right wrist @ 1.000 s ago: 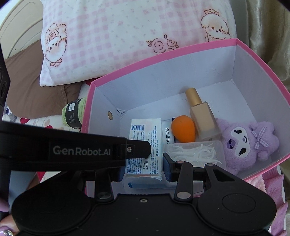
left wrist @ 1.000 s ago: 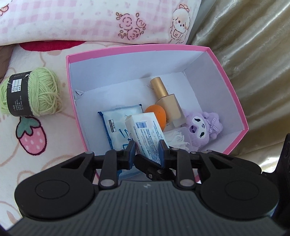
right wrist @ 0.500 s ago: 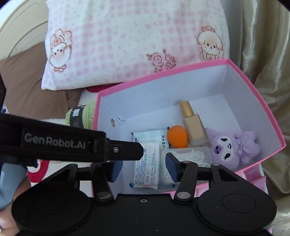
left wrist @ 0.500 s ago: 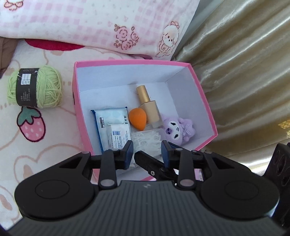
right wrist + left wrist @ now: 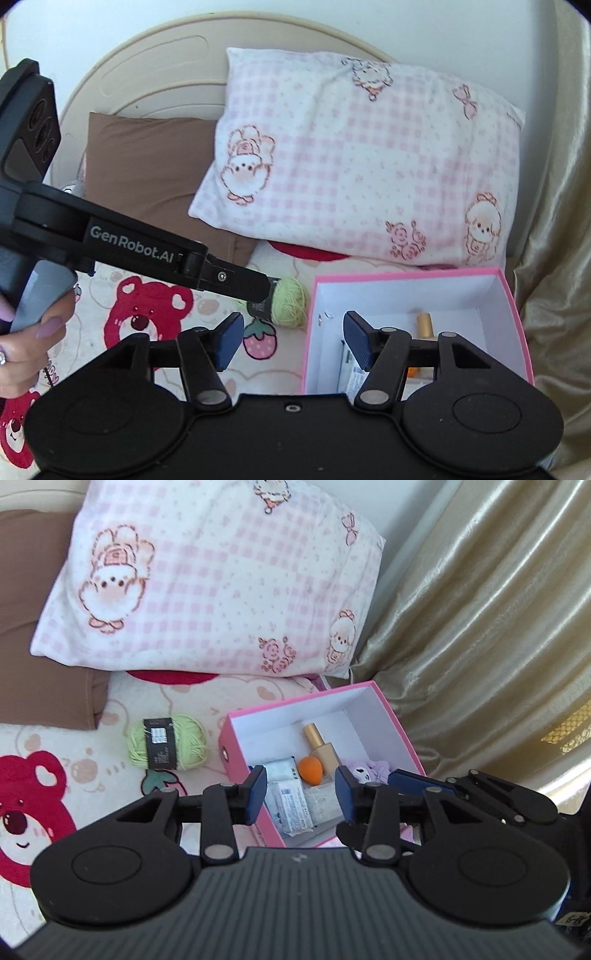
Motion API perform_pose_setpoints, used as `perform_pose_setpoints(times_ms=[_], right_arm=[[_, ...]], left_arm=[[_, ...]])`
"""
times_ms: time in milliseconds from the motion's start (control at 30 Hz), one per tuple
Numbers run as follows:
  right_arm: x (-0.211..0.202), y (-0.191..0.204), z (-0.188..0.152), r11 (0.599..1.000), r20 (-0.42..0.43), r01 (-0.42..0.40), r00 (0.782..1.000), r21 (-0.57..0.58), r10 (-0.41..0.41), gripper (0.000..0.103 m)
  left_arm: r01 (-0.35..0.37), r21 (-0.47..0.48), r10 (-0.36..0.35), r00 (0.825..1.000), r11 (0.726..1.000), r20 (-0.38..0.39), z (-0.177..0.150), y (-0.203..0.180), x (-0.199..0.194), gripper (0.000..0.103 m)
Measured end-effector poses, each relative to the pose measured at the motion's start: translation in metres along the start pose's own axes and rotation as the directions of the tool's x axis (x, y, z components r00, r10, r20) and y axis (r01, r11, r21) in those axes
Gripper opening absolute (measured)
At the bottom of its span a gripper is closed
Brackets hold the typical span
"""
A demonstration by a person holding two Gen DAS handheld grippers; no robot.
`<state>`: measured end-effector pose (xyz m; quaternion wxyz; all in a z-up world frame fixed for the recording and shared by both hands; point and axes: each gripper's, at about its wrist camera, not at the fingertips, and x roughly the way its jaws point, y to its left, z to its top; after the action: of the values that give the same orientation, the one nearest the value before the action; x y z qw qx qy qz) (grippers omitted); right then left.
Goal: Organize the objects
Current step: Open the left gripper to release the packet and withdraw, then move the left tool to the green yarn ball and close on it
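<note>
Looking into the pink box [image 5: 255,823], you have the wipes, sponge, bottle and purple plush packed. Only the green yarn ball [image 5: 168,747] waits on the blanket, just left of it. Your left gripper [image 5: 301,794] and right gripper [image 5: 293,338] are opening, holding nothing.

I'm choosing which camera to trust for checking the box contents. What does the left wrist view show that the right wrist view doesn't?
Only the left wrist view shows the orange sponge clearly, the purple plush and the blue-and-white packets whole, inside the pink box.

Only the right wrist view shows the headboard, the hand gripping the other handle, and that device's arm crossing the picture.

Both show the box, the gold-capped bottle, the green yarn outside it, the pink pillow, and empty, opening tongs.
</note>
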<state>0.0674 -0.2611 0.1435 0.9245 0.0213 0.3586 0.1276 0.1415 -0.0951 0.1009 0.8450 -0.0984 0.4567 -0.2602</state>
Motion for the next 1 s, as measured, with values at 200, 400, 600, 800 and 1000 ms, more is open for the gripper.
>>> perform_pose_setpoints(times_ms=[200,400,600,800,1000], right_arm=[[0.023,0.024,0.003,0.996,0.017,-0.075,0.997,-0.052,0.076,0.068],[0.073,0.042,-0.007,0.993,0.036,-0.057,0.997,-0.105,0.061,0.075],[0.120,0.047,-0.022,0.990,0.053,-0.020,0.998,-0.138,0.028,0.089],[0.171,0.042,-0.035,0.981,0.068,0.115,0.992,-0.153,-0.106,0.090],[0.221,0.039,-0.051,0.988,0.066,0.153,0.986,-0.020,-0.151,0.090]], left_arm=[[-0.026,-0.052,0.028,0.999,0.998,0.035,0.000,0.043,-0.013,0.052],[0.012,-0.099,-0.004,0.997,0.995,0.074,-0.010,0.091,0.004,0.058],[0.037,-0.160,-0.021,0.995,0.986,0.100,-0.023,0.147,0.042,0.060],[0.059,-0.170,-0.042,0.994,0.984,0.100,-0.033,0.187,0.077,0.060],[0.067,-0.155,-0.048,0.991,0.986,0.124,-0.031,0.209,0.110,0.060]])
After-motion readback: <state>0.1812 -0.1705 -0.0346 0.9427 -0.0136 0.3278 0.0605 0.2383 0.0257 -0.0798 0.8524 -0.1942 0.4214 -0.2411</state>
